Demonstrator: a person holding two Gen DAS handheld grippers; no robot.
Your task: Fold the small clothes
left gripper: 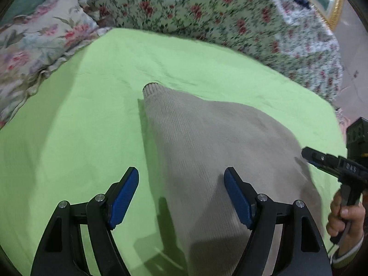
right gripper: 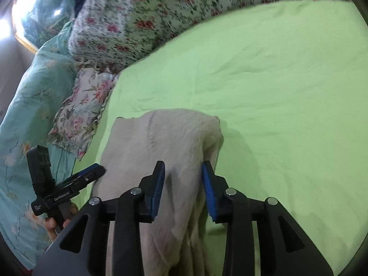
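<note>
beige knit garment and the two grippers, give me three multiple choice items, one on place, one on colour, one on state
1. Where does the beige knit garment lie?
A. on the green sheet
B. on the floral pillow
C. on the floor

2. What colour are the gripper pads?
A. red
B. blue
C. white

3. How does the left gripper stand?
A. shut on the garment
C. shut on the sheet
B. open, holding nothing

Key: 1 A, green sheet surrounds the garment; 2 B, both wrist views show blue pads; 3 B, its fingers stand wide apart above the cloth.
</note>
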